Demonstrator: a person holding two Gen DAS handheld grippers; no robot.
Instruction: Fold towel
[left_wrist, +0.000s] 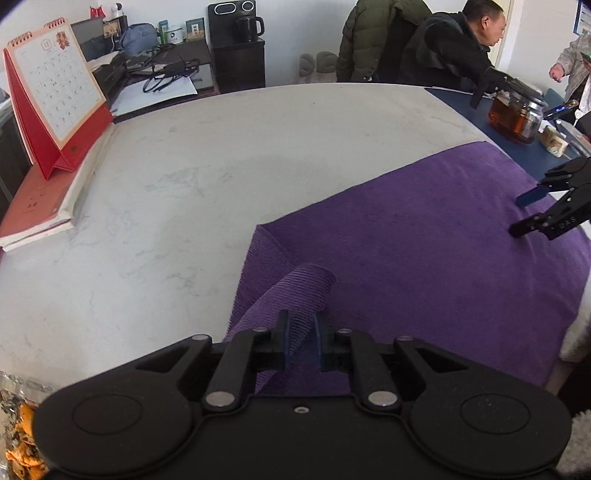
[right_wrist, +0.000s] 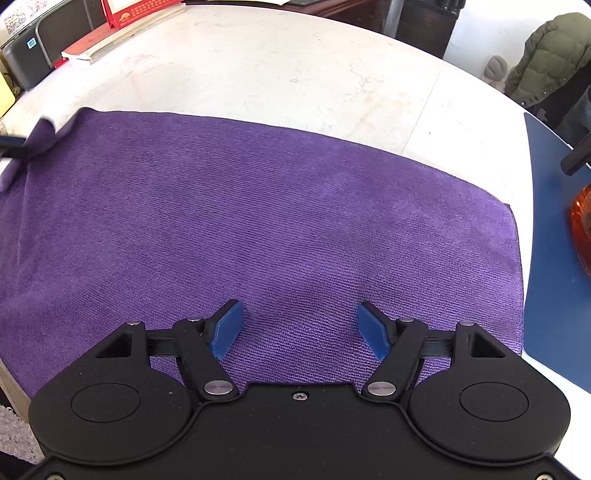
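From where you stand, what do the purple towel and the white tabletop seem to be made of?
The purple towel looks like microfibre or a similar soft cloth: fine ribbed rows, matte, and it drapes limply where the left tongs pinch its corner. The white tabletop looks like marble or a marble-look laminate: faint grey veining, smooth, dull sheen. Which one, I cannot tell.

The right gripper (left_wrist: 517, 216) bears raised letters "DAS" (the calendar's (left_wrist: 55, 85) print is unreadable).

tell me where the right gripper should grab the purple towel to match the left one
Probably the near right corner of the purple towel, approached from above and the outer edge. The towel lies flat there, so only the hem gives the fingers something to pinch. The left gripper already pinches its own lifted corner; the right gripper stands open over the flat middle.
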